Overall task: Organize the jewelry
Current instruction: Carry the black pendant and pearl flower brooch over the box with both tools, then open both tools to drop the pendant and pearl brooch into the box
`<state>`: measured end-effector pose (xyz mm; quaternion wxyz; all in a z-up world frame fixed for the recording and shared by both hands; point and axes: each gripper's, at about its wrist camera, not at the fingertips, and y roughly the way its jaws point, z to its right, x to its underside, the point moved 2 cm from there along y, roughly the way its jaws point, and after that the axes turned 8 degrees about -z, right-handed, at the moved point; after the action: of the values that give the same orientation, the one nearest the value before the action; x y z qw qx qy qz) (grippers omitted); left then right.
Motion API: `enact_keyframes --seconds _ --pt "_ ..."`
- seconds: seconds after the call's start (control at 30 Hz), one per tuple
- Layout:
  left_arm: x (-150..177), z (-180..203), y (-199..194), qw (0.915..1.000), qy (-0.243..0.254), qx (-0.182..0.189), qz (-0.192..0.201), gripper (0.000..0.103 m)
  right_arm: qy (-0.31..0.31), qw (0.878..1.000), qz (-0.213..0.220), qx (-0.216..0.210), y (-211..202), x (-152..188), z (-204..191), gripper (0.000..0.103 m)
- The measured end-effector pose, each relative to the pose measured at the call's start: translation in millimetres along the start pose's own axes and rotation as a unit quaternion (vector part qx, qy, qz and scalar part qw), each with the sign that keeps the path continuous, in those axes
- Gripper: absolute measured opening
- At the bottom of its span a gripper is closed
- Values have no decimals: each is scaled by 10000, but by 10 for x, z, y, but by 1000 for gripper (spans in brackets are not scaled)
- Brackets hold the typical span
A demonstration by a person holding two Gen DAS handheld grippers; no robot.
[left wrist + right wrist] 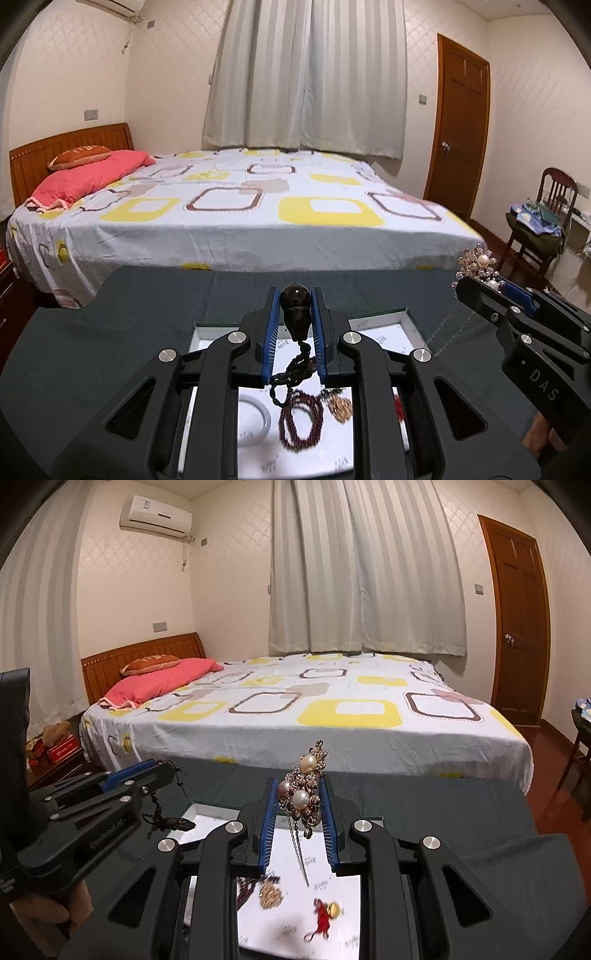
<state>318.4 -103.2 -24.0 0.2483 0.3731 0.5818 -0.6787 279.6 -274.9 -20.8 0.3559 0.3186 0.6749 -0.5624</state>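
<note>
My left gripper (294,299) is shut on a dark bead pendant (294,310) whose braided cord hangs down over a white tray (406,321). In the tray lie a white bangle (255,417), a dark red bead bracelet (301,421) and a gold piece (341,406). My right gripper (299,794) is shut on a pearl and crystal brooch (304,794) with a thin chain hanging from it, held above the tray (207,810). Below it lie a gold piece (270,895) and a red-corded gold charm (327,914). Each gripper shows in the other's view, the right gripper (480,280) and the left gripper (170,768).
The tray sits on a dark grey cloth-covered table (110,332). Beyond it is a bed (240,206) with a patterned sheet and a pink pillow (85,177). A wooden chair (546,221) with clothes stands at the right, near a wooden door (461,122).
</note>
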Motion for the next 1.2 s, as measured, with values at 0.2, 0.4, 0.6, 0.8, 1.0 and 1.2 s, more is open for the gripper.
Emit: enact_keyframes --seconds 0.2,0.4,0.6,0.8,1.0,1.2 --pt "114 -29 676 9975 -105 30 -703 17 95 9984 -551 81 562 185 123 23" --pt "291 -68 1125 9912 -99 -80 -1321 17 115 9932 -1151 149 987 415 191 23" --pt "405 -119 1364 9840 -52 -130 -1774 17 135 9859 -1657 180 1238 546 207 23" --pt "429 -112 1450 9824 -2 -231 -1853 31 191 9809 -1925 215 1360 602 239 24" --pt "451 -142 1476 9818 -66 -210 -1884 51 182 9794 -1999 212 1389 584 232 39" --pt "432 -159 1452 9828 -120 -209 -1829 59 200 9819 -1872 228 1349 570 246 47"
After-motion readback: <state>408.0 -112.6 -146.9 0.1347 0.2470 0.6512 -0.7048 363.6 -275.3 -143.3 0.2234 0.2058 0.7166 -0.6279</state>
